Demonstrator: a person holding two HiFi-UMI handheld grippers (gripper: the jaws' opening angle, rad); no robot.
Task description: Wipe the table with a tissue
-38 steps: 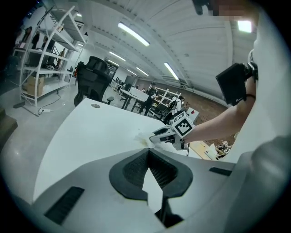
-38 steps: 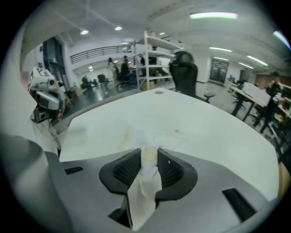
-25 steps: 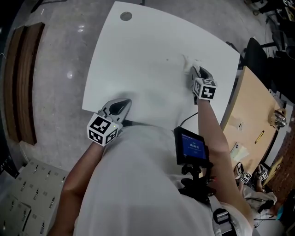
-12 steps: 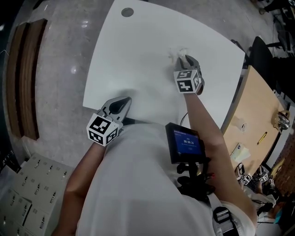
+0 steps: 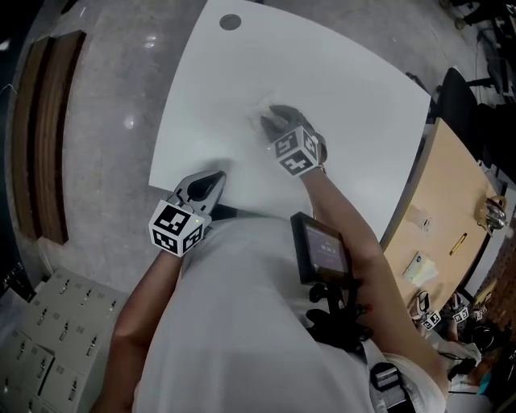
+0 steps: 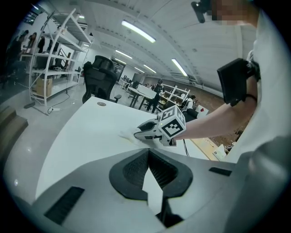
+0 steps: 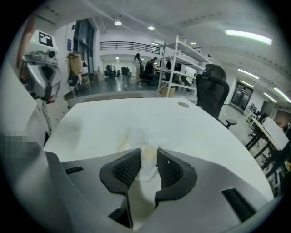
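Our left grey plastic hand-held gripper (image 5: 214, 181), with its black-and-white marker cube, sits close in front of our body. It points forward and down, its jaws closed to a point with nothing between them. Our bare right forearm (image 5: 343, 222) reaches further out. Our right grey plastic hand-held gripper (image 7: 149, 154) tilts down, its jaws pinched on a crumpled white paper tissue (image 7: 146, 169).

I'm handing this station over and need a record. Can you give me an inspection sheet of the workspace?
Surface: white table, bare; grommet hole at the far corner.
Job's things: tissue, crumpled, on the table.
Clutter: nothing seen.
Grippers: right gripper shut on the tissue; left gripper shut, empty, at the near edge.
Cables: one black cable by the near edge.
Surroundings: office chair, wooden desk, shelving.
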